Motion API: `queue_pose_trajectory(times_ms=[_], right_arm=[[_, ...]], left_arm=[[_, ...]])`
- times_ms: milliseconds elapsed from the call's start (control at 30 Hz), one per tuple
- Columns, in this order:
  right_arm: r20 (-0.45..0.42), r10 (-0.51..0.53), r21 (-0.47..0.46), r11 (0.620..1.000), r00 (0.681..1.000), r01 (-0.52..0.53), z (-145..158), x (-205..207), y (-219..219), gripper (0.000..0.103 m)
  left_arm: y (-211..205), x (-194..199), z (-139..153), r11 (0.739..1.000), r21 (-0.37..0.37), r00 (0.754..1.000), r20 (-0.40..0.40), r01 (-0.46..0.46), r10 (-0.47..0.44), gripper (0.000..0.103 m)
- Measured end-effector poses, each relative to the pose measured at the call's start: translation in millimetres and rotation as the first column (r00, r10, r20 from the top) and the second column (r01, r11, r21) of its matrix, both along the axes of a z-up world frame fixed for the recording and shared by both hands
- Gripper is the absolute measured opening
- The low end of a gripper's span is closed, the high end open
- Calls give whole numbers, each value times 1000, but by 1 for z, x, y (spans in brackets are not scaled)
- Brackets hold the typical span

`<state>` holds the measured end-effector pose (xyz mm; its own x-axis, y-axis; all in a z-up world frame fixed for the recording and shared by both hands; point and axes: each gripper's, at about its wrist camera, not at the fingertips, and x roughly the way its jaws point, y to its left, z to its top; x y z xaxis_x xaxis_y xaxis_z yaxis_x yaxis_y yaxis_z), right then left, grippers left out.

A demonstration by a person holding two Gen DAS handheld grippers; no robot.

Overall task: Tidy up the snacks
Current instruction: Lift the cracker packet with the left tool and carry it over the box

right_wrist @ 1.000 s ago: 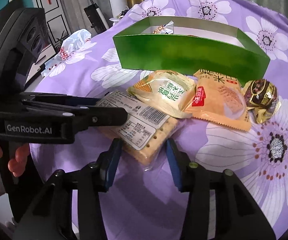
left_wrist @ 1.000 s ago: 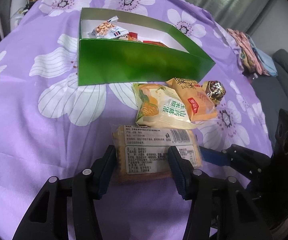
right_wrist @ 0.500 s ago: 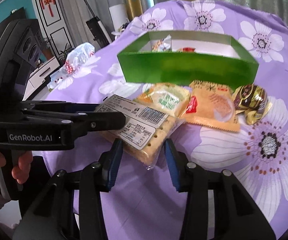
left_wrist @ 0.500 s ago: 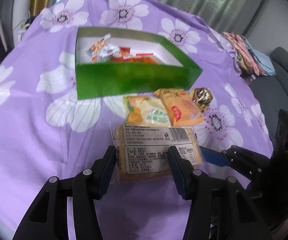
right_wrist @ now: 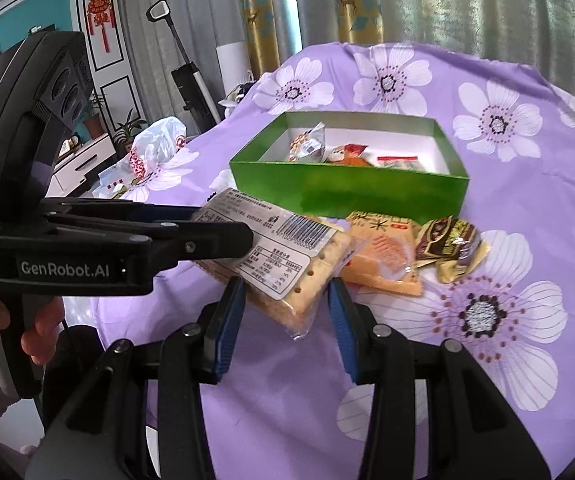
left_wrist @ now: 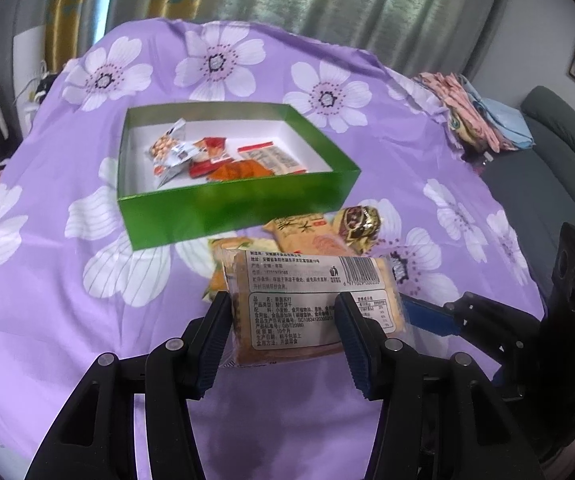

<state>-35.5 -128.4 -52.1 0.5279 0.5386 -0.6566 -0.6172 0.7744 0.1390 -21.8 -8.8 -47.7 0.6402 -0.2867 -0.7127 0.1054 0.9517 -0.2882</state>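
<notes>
Cracker pack (left_wrist: 311, 308) now lifted off the purple flowered bench (left_wrist: 67, 280), earlier flat on it; clenched between left tongs (left_wrist: 283, 328) and right tongs (right_wrist: 285, 306). Green box (left_wrist: 231, 208) farther below, 3 snacks beside it.

Cracker pack (left_wrist: 311, 304) hides the yellow packet (left_wrist: 223, 248) — label unreadable.
</notes>
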Motion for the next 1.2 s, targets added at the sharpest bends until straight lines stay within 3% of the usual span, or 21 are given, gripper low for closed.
queue_pose_trajectory(times_ms=[567,1200], right_arm=[[50,-67,48,997,996,65,19,10,-29,44],[81,-72,34,997,994,70,25,32,-29,44]], left_arm=[[-28,22,24,998,40,997,53,57,-59,53],[-24,46,30,998,34,996,75,48,-50,53]])
